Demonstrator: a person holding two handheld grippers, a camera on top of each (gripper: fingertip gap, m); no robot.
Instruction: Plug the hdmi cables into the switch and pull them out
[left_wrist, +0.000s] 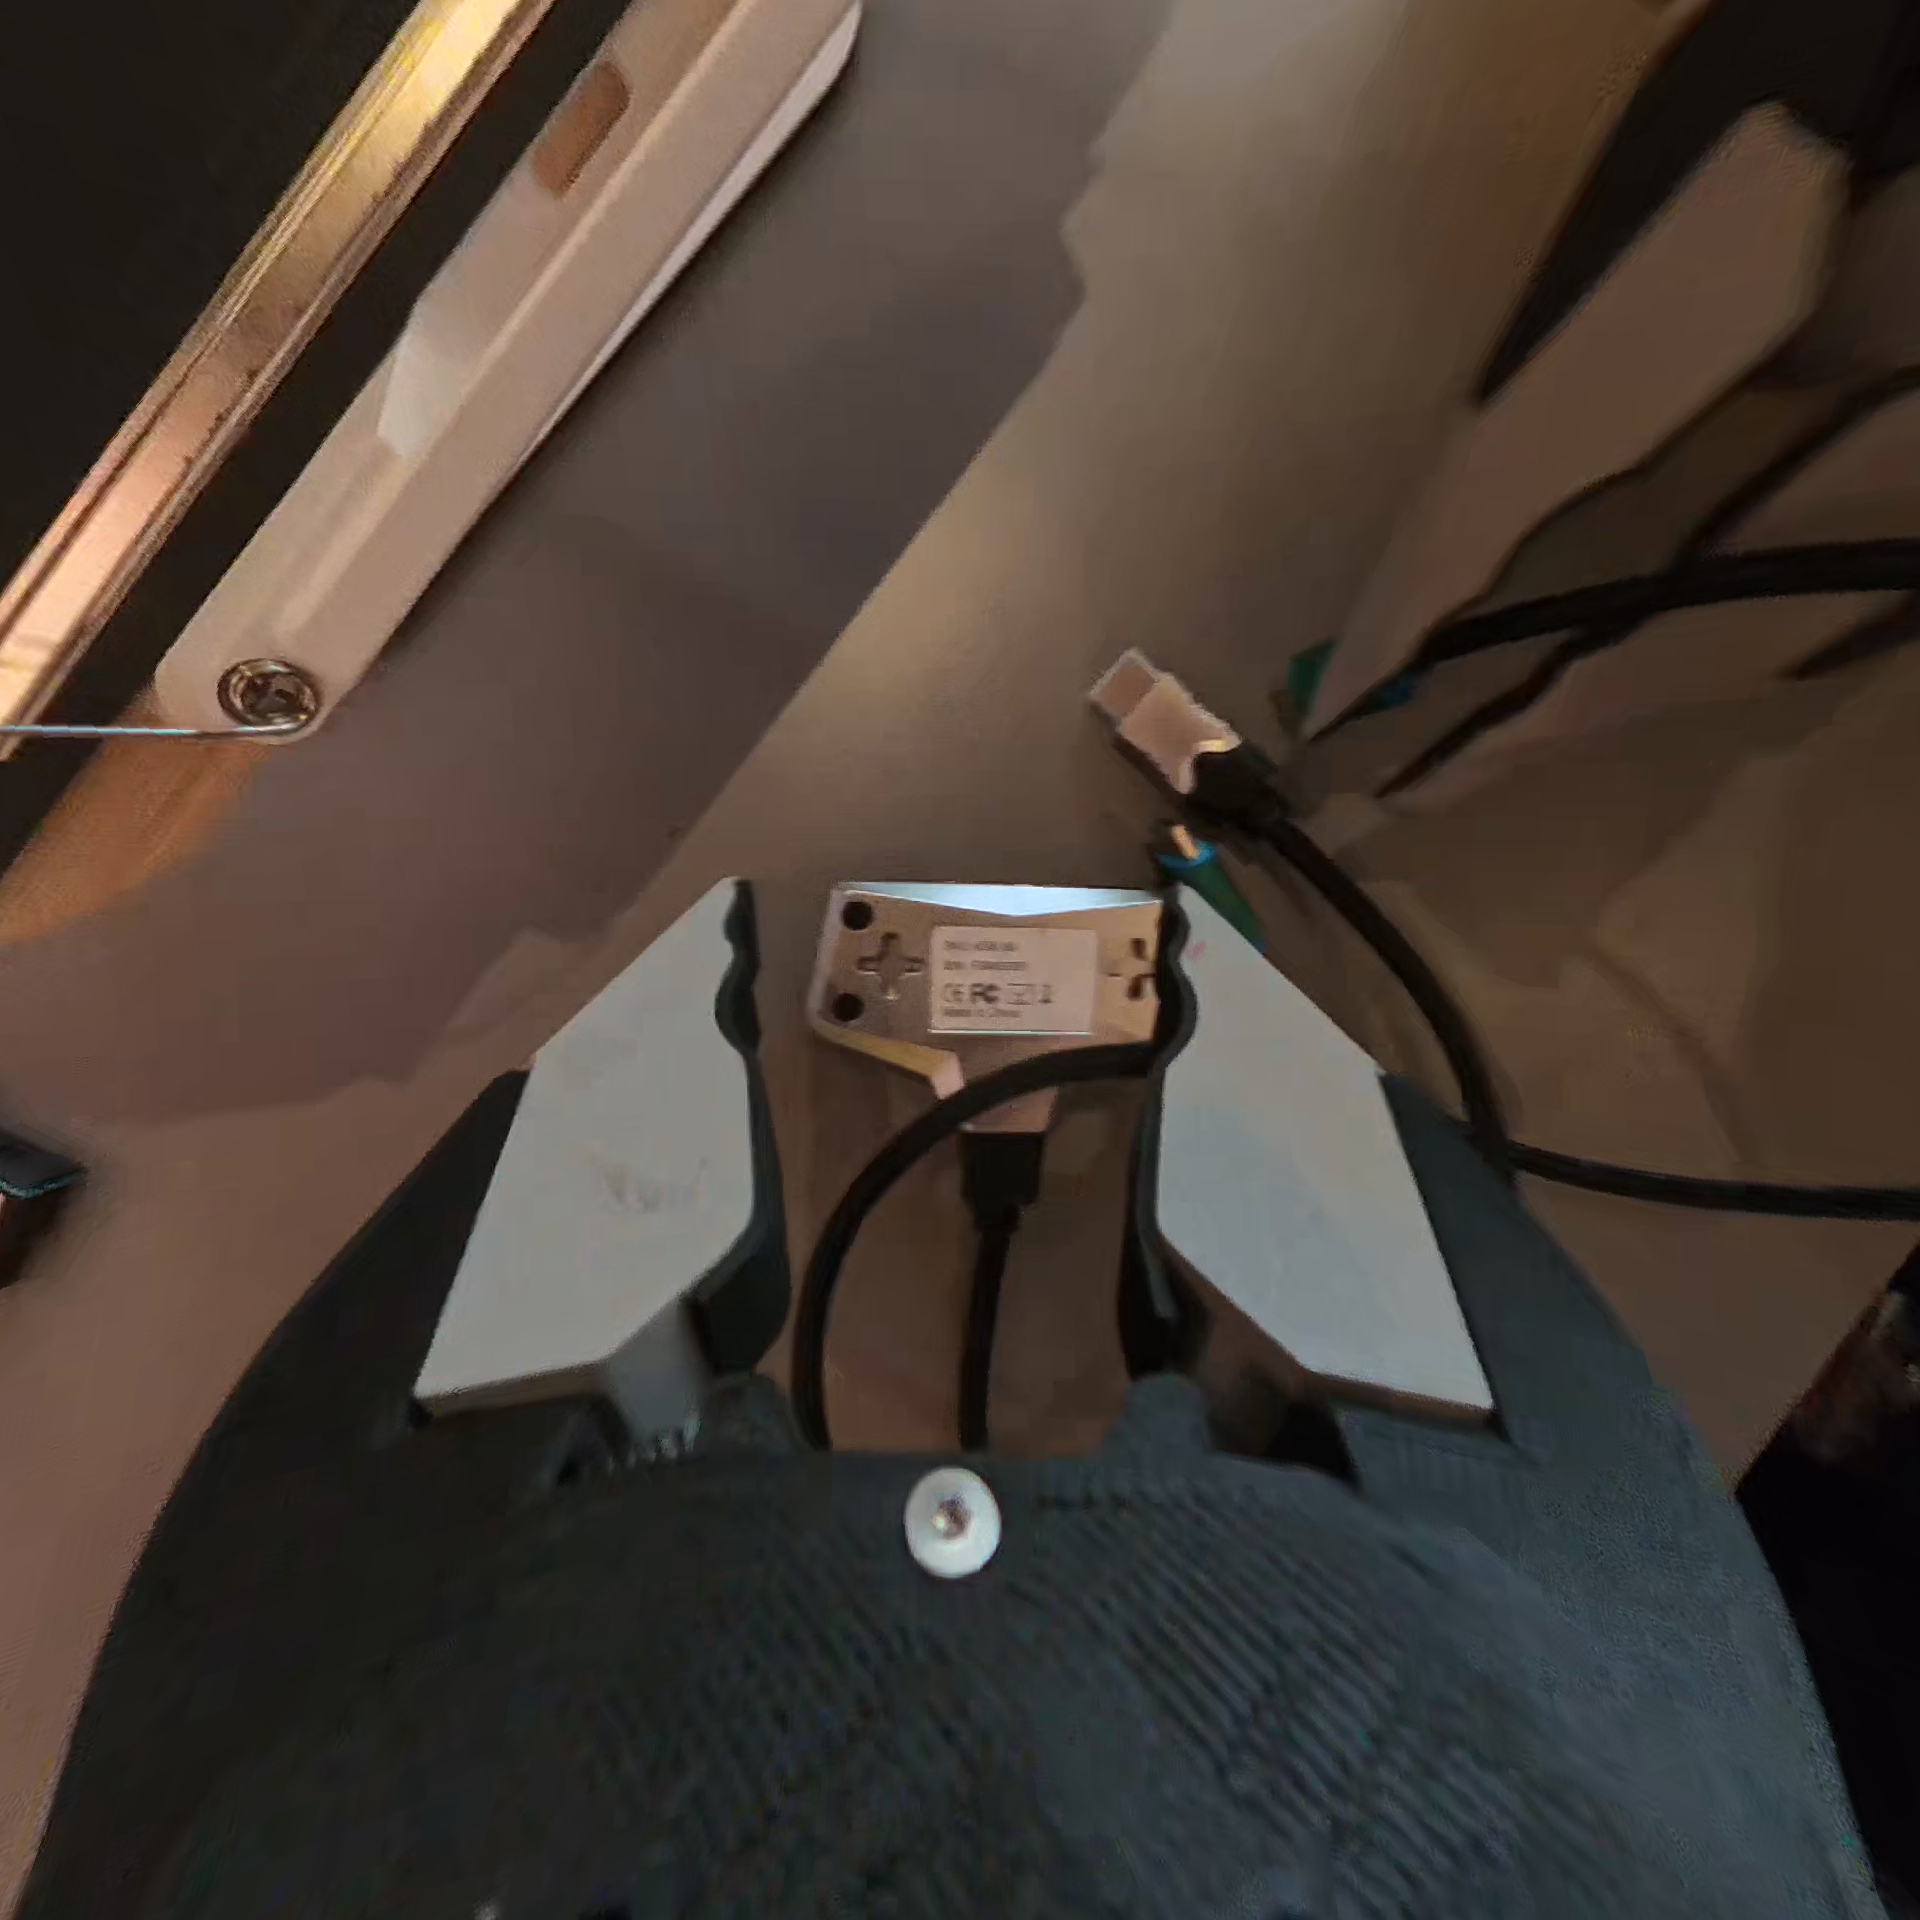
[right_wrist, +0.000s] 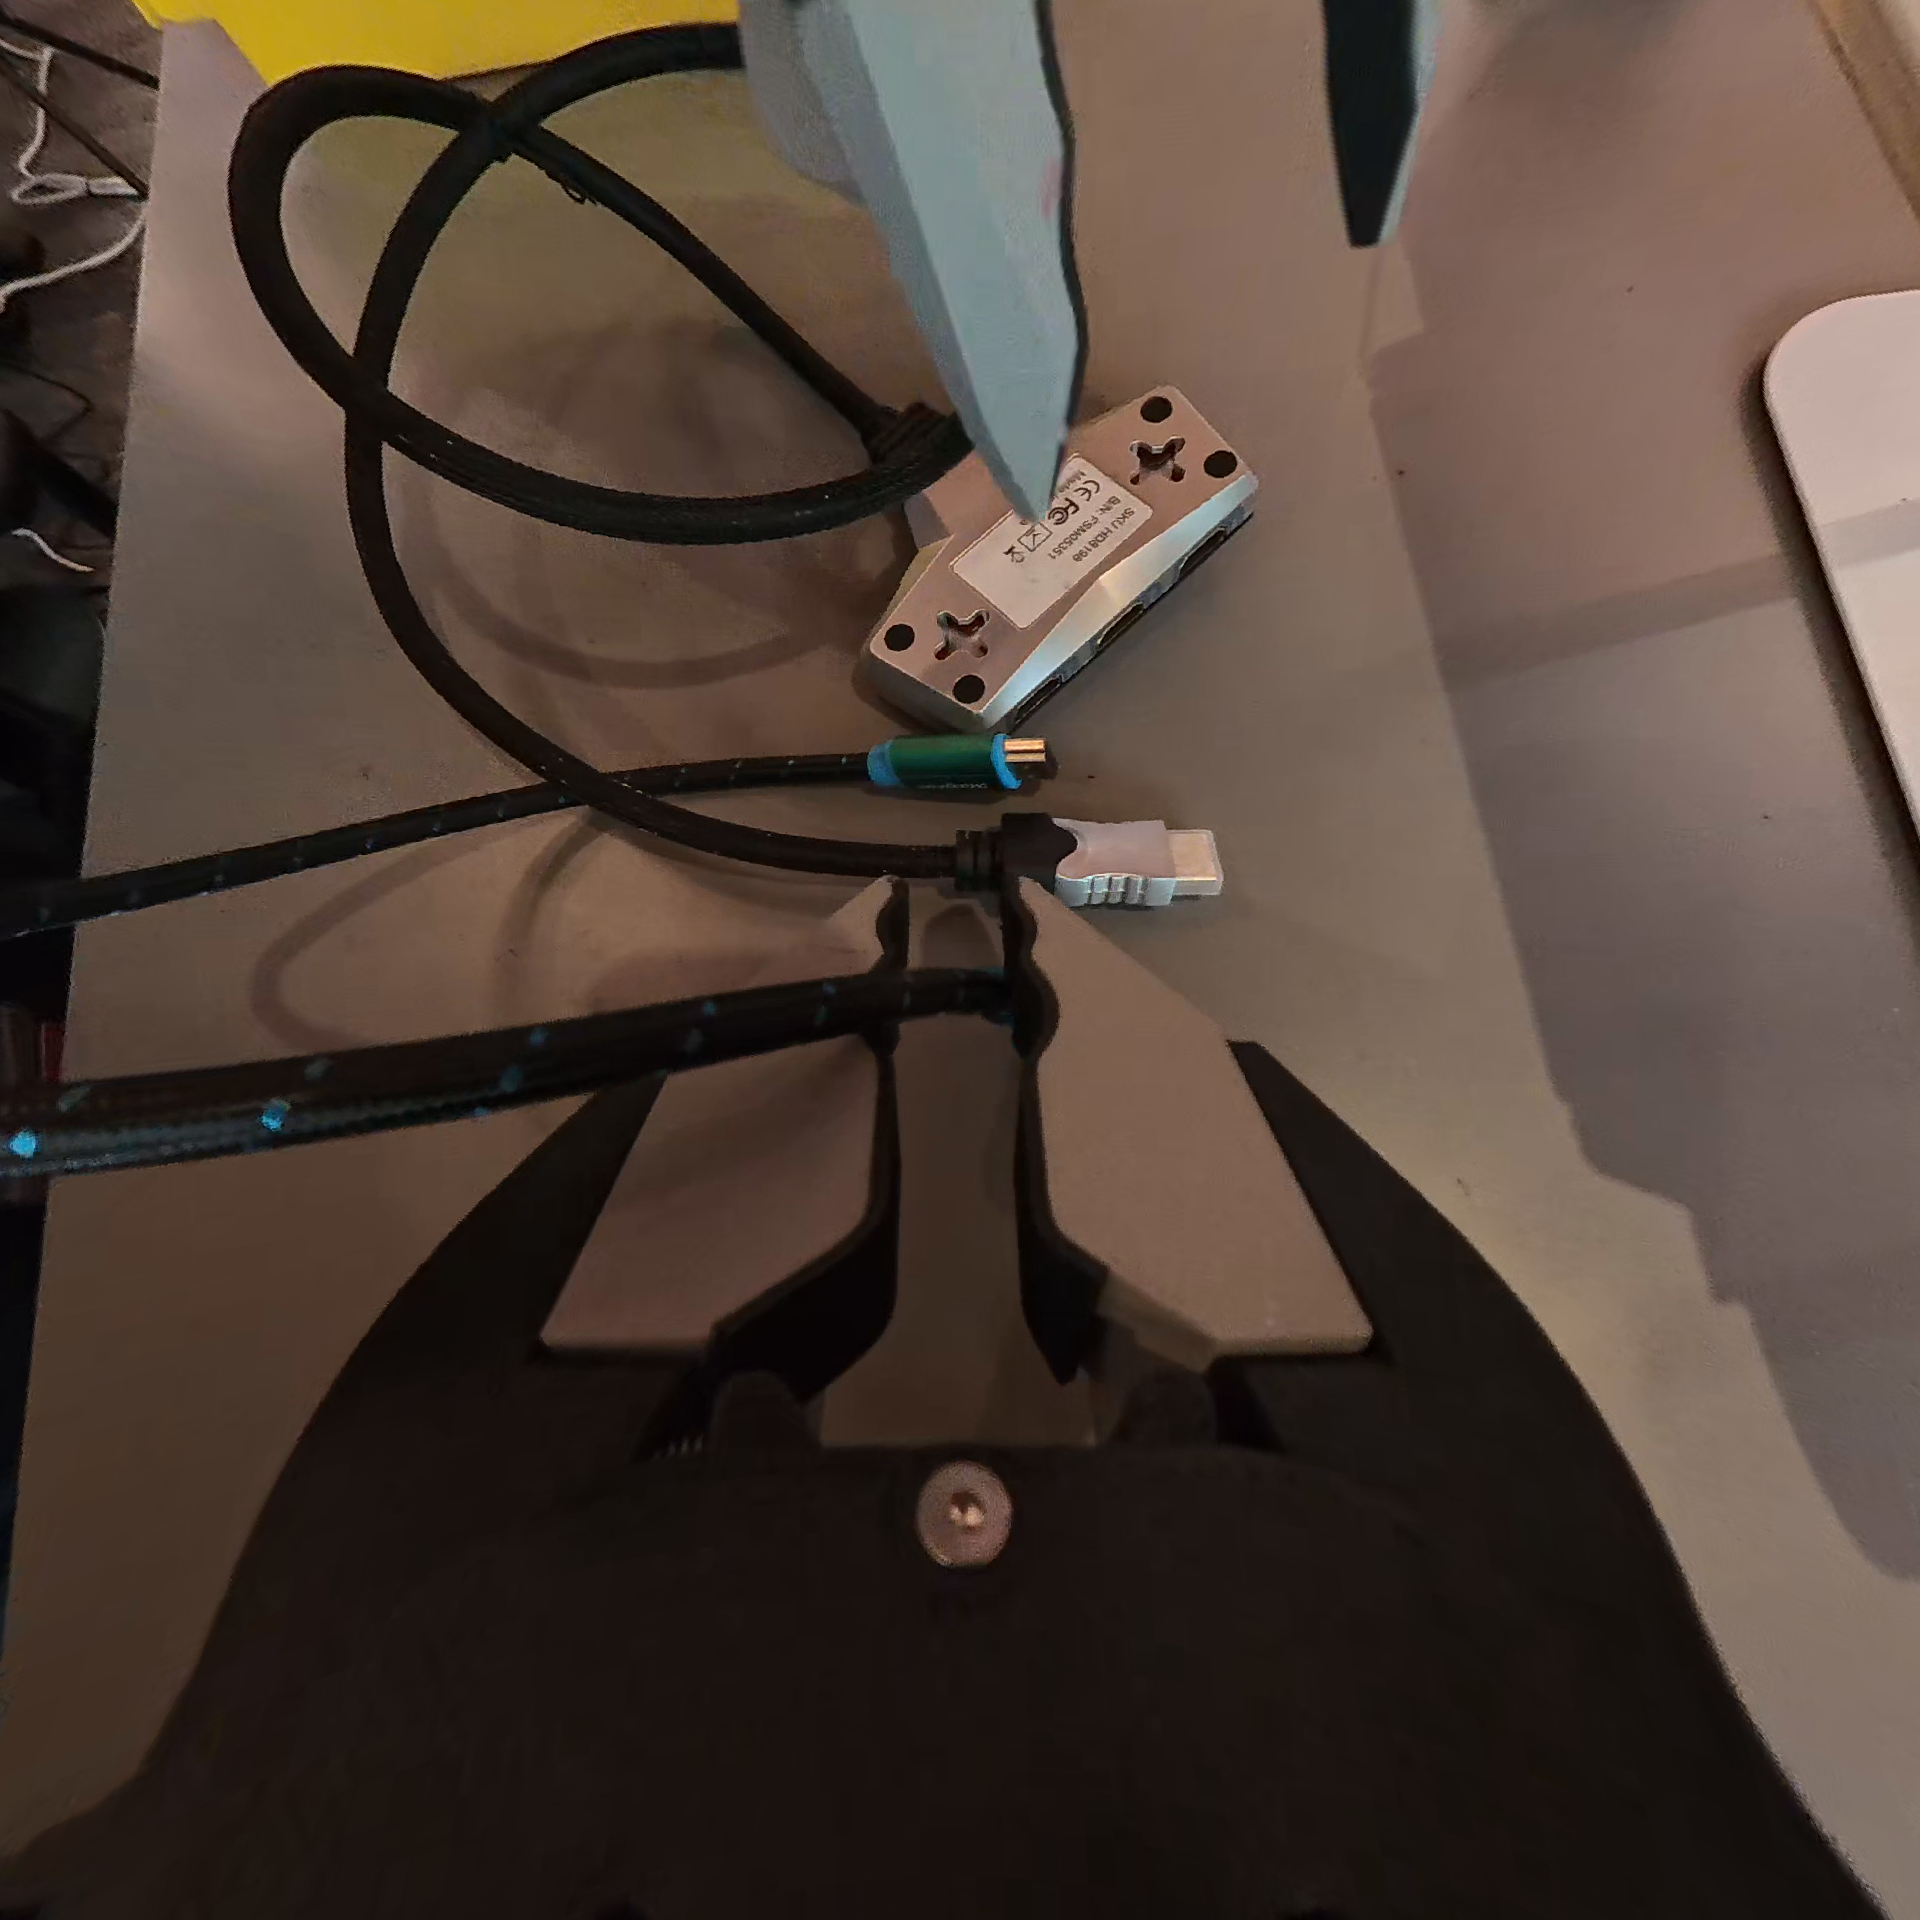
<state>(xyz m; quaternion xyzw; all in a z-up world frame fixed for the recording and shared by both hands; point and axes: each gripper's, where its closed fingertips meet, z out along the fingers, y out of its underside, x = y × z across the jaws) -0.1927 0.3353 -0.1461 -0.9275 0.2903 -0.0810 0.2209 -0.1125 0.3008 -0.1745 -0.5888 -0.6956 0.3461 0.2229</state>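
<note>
The silver HDMI switch (left_wrist: 1013, 982) lies label side up on the grey table, its fixed black cable (left_wrist: 982, 1195) running back towards me. My left gripper (left_wrist: 961, 920) is open, its jaws wide apart either side of the switch; it also shows in the right wrist view (right_wrist: 1195, 353). The switch (right_wrist: 1039, 582) shows empty ports. A green-and-blue plug (right_wrist: 935, 767) and a silver plug (right_wrist: 1122, 868) lie loose beside it. My right gripper (right_wrist: 958, 904) has its jaws close together on a black, blue-flecked HDMI cable (right_wrist: 520, 1060). That cable's plug is hidden behind the right finger.
A white flat device (right_wrist: 1849, 582) sits at the table's right edge. The black cables loop over the left of the table (right_wrist: 343, 436). A yellow object (right_wrist: 447, 31) lies at the back. A white bar with a screw (left_wrist: 520, 364) crosses the left wrist view. My left tips are roughly 5 cm from the silver HDMI switch (left_wrist: 1013, 982). Seen from the right wrist view (right_wrist: 1055, 521) as well.
</note>
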